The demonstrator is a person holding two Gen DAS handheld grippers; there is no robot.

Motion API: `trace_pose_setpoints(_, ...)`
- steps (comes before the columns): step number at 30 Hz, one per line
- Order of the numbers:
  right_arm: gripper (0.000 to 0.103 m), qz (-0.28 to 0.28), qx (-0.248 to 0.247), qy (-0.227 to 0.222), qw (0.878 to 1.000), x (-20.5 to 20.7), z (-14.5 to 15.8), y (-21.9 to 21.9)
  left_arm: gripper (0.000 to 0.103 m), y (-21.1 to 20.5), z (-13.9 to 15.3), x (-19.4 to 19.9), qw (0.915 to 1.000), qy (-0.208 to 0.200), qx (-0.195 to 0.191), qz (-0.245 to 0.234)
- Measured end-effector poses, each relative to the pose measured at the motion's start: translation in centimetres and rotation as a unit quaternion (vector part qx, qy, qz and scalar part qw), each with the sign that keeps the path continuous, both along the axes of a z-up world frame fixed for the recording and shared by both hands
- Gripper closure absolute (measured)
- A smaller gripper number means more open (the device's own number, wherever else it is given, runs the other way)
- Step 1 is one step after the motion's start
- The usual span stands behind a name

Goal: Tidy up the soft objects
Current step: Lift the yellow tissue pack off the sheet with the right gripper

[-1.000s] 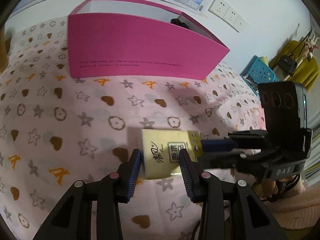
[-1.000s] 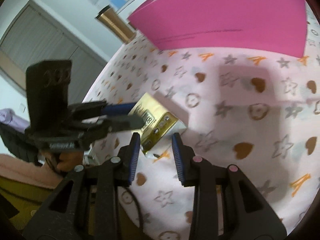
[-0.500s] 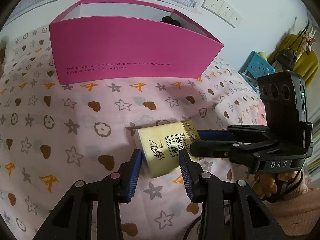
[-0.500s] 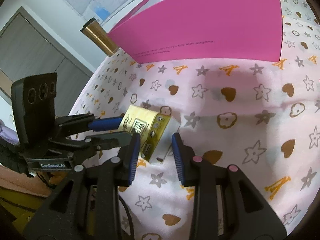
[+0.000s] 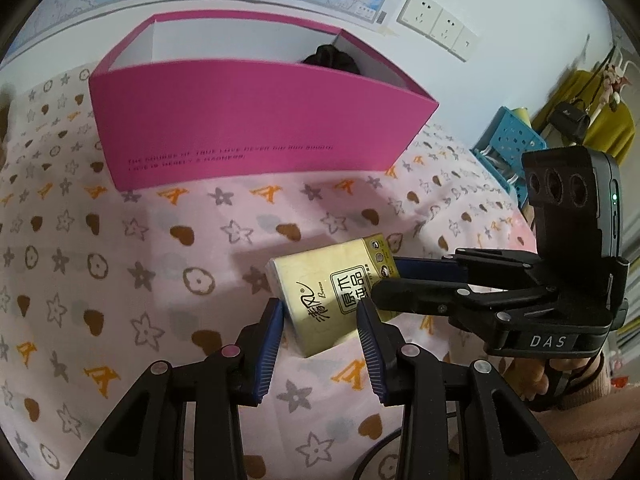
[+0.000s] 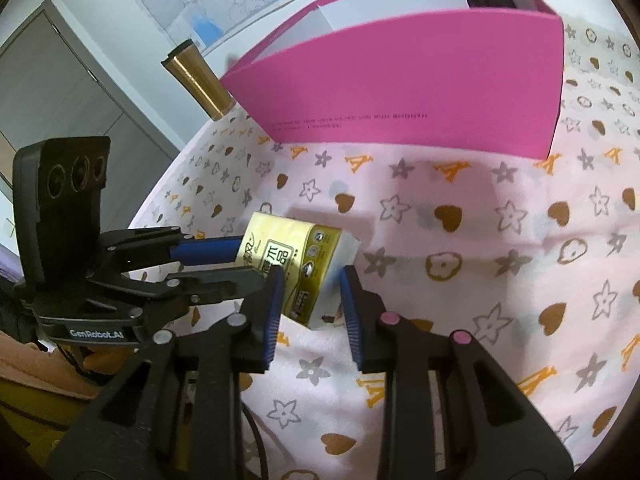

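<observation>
yellow tissue pack point(image 5: 336, 292) between both claws, near pink box point(image 5: 256, 128)

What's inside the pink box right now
Inside the pink box, a dark, soft-looking lump shows above the front wall at the right end. The white inner walls look bare; the floor and anything lower are hidden.

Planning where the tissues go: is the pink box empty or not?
Not empty. The pink box is open-topped, and a dark soft item shows above its front wall at one end; the rest inside is hidden.
</observation>
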State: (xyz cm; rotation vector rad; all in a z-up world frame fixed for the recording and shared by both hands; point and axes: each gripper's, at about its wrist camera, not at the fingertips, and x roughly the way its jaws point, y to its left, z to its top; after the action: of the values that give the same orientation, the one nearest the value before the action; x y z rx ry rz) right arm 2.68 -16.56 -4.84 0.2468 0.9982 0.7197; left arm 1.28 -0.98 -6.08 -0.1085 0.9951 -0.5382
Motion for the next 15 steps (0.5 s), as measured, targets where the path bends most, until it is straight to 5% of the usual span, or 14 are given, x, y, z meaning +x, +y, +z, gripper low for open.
trace_pose_setpoints(15, 0.071, -0.018, 0.008, -0.042, 0.999, 1.2, 3.2, -1.4, 0.066, -0.7, 3.0, 1.5, 0.9994, -0.034, -0.007, -0.001)
